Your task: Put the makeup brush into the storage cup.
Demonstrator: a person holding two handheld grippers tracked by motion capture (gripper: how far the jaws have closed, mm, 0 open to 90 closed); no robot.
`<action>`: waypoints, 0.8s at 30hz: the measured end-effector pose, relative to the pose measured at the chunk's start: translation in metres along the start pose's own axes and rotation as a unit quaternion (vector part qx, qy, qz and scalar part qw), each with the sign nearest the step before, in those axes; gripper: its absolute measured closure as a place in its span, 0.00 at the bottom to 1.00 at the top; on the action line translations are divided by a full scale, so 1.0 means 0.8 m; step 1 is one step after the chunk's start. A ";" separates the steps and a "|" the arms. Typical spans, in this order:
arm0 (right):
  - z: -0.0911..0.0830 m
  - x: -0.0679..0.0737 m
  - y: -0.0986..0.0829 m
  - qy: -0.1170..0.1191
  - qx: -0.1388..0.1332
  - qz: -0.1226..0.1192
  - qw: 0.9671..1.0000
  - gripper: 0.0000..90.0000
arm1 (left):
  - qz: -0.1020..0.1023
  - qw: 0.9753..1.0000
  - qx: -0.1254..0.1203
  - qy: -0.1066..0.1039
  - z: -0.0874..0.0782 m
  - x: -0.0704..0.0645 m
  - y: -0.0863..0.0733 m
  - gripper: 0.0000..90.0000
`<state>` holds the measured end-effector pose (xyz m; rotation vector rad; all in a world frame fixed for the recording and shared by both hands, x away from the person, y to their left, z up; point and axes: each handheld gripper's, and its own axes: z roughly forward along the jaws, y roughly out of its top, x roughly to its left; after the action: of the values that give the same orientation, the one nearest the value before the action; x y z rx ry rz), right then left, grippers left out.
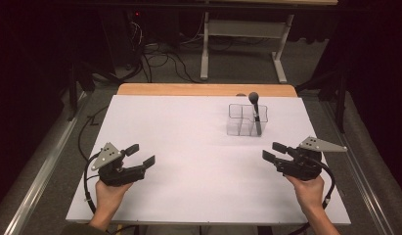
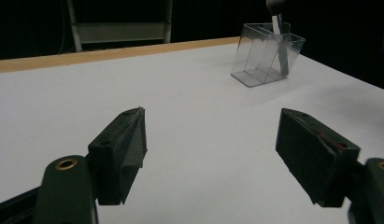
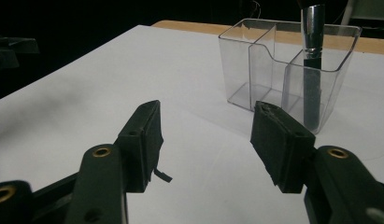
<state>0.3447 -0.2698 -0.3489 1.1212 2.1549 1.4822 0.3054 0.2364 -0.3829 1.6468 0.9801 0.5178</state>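
I've got both tongs spread, empty: left tongs (image 1: 141, 155) well short of the clear organizer (image 1: 246, 119) w/ brush (image 1: 256, 112), right tongs (image 1: 271, 151) near it.

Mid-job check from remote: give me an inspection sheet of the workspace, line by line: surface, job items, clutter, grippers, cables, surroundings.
Surface: white sheet over a wooden table; wood edge shows at the far side.
Job's things: clear divided organizer stands upright, far right of centre; a makeup brush stands head-up in a right-hand compartment.
Clutter: nothing seen on the sheet.
Grippers: left gripper open and holding nothing, low over the near left of the sheet; right gripper open and holding nothing, near right, closer to the organizer.
Cables: one black cable loops from the left gripper, another from the right gripper; loose wires lie on the floor beyond.
Surroundings: dark room, white table frame behind.
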 end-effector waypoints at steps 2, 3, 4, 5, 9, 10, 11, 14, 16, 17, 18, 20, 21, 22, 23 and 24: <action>0.001 0.000 -0.002 -0.002 0.000 -0.001 1.000 0.49 | 0.000 1.000 0.000 0.000 0.000 0.000 0.000 0.28; 0.002 0.000 -0.003 -0.003 0.001 -0.001 1.000 0.48 | 0.000 1.000 0.000 0.000 0.000 0.000 0.000 0.28; 0.002 0.001 -0.004 -0.004 0.001 0.001 1.000 0.48 | 0.000 1.000 0.000 0.000 0.000 0.000 0.000 0.28; 0.003 0.000 -0.005 -0.004 0.001 0.000 1.000 0.47 | 0.000 1.000 0.000 0.000 0.000 0.000 0.000 0.28; 0.006 0.002 -0.008 -0.009 0.003 -0.001 1.000 0.46 | 0.000 1.000 -0.001 0.000 0.000 0.000 0.000 0.28; 0.007 0.002 -0.009 -0.007 0.004 -0.003 1.000 0.45 | 0.000 1.000 -0.001 0.000 0.000 0.000 0.000 0.28; 0.008 0.003 -0.010 -0.009 0.005 -0.004 1.000 0.45 | -0.001 1.000 -0.001 0.000 0.000 0.000 0.000 0.28; 0.012 0.005 -0.014 -0.011 0.009 -0.008 1.000 0.45 | 0.000 1.000 -0.001 0.000 0.000 0.000 0.000 0.28; 0.014 0.006 -0.015 -0.013 0.008 -0.011 1.000 0.44 | 0.000 1.000 -0.001 0.000 0.000 0.000 0.000 0.28; 0.015 0.006 -0.016 -0.013 0.009 -0.012 1.000 0.43 | 0.000 1.000 -0.001 0.000 0.000 0.000 0.000 0.28; 0.015 0.006 -0.017 -0.013 0.008 -0.012 1.000 0.43 | 0.000 1.000 -0.001 0.000 0.000 0.000 0.000 0.28; 0.016 0.006 -0.018 -0.014 0.006 -0.012 1.000 0.43 | 0.000 1.000 -0.001 -0.001 0.000 0.000 0.000 0.28; 0.016 0.006 -0.019 -0.013 0.005 -0.011 1.000 0.43 | 0.000 1.000 -0.001 -0.001 0.000 0.000 0.000 0.28; 0.016 0.005 -0.020 -0.013 0.004 -0.010 1.000 0.43 | 0.000 1.000 -0.001 -0.001 0.000 0.000 0.000 0.28; 0.016 0.006 -0.020 -0.014 0.004 -0.007 1.000 0.42 | 0.000 1.000 -0.001 -0.001 0.000 -0.001 0.000 0.28; 0.016 0.005 -0.021 -0.015 0.003 -0.009 1.000 0.42 | 0.000 1.000 -0.001 -0.001 0.000 -0.001 0.000 0.28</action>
<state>0.3425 -0.2612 -0.3685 1.1157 2.1466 1.4429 0.3050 0.2361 -0.3827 1.6445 0.9776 0.5176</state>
